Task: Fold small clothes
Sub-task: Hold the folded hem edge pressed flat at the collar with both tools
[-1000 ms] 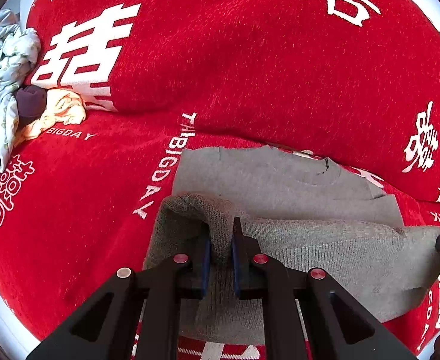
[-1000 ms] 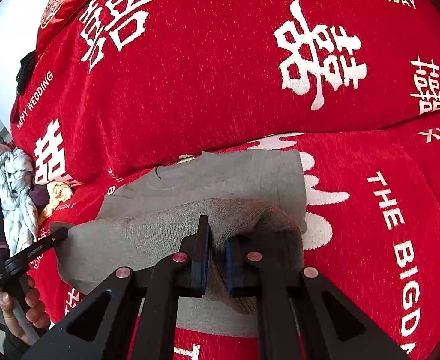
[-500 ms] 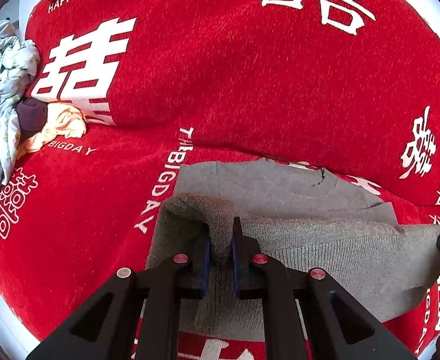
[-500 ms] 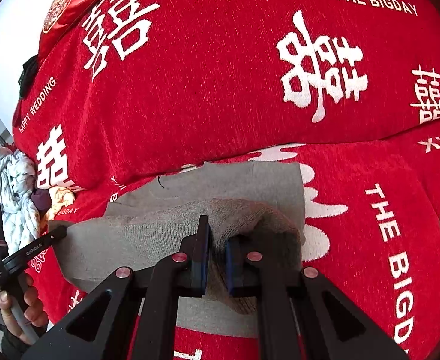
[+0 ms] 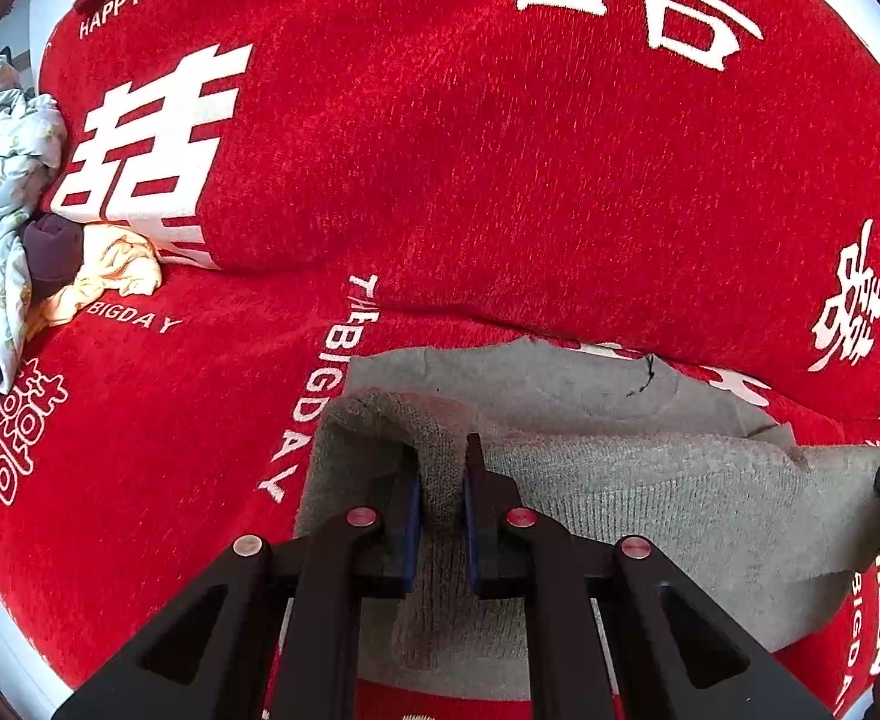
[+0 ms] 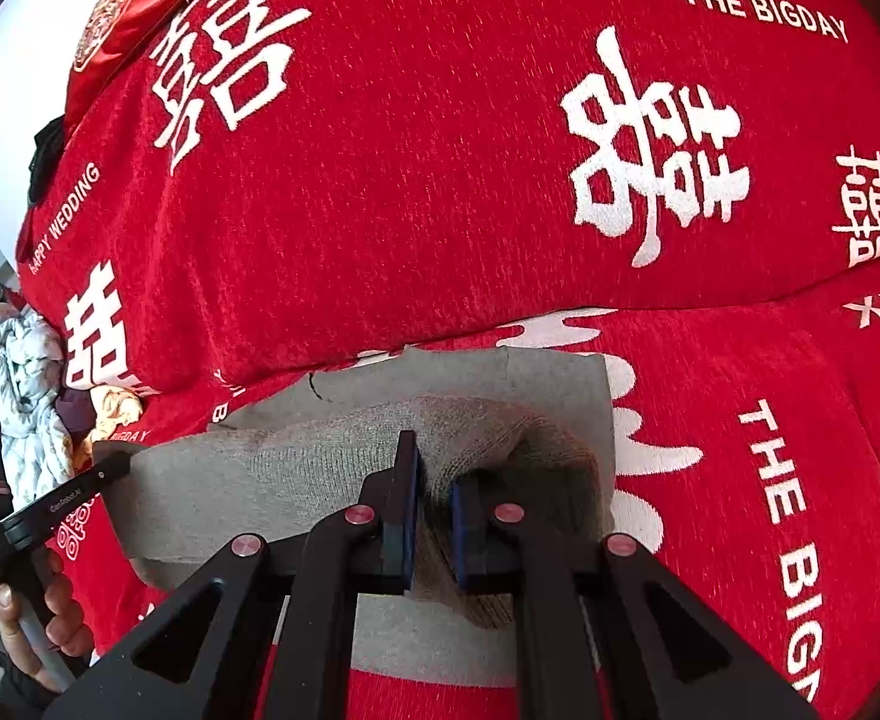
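From the left wrist view, the left gripper point(image 5: 441, 480) was clamped on a raised pinch of the grey knit garment point(image 5: 649, 516), the cloth bunched between its blue pads. The lifted hem ran away to the right of the fingers as one long ridge, ending where the tip of the other tool showed at the frame's edge. Beyond the fingertips lay the flat upper part of the garment, its neckline against the crease of the red blanket point(image 5: 440, 180). So the fold line lay crosswise to the fingers, and the landing place was straight ahead — the judgement being that the next move was a forward carry of the hem onto that flat part.

From the right wrist view, the right gripper point(image 6: 434, 474) was likewise clenched on the garment, holding the opposite corner of the same hem. The ridge here ran off to the left of the fingers toward the left gripper, held by a hand point(image 6: 38, 606) low at the frame's edge. Ahead of the fingertips the flat grey panel reached the blanket's crease. Neither hand looked nearer to it — both would probably need to advance evenly, or the fold would skew.

A heap of other clothes point(image 5: 2, 228) lay well off to the left of the fingers.
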Action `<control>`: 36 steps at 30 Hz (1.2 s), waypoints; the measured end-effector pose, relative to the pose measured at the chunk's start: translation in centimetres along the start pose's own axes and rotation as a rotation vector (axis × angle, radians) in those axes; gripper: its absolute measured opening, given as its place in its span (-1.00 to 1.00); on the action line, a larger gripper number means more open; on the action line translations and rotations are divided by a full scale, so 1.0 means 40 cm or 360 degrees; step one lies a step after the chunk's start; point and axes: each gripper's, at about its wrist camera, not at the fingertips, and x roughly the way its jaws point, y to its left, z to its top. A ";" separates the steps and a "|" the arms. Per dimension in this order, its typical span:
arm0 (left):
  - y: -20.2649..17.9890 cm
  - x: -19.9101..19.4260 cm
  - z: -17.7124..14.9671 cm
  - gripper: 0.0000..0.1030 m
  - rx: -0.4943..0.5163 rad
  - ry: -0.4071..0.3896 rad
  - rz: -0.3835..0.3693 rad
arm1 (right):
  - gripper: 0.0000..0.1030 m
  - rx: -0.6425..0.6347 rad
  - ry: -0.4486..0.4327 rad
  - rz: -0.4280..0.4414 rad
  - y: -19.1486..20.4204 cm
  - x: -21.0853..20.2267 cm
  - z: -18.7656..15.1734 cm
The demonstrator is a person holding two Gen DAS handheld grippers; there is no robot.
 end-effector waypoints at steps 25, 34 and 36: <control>-0.059 0.171 0.071 -0.76 0.0038 0.0121 0.0022 | -0.82 0.0110 0.0071 -0.0050 -0.064 0.148 0.040; -0.081 0.224 0.090 -0.76 0.0061 0.0152 0.0032 | -0.82 0.0128 0.0101 -0.0068 -0.083 0.192 0.053; -0.080 0.237 0.090 -0.76 0.0063 0.0164 0.0033 | -0.82 0.0136 0.0110 -0.0071 -0.088 0.202 0.055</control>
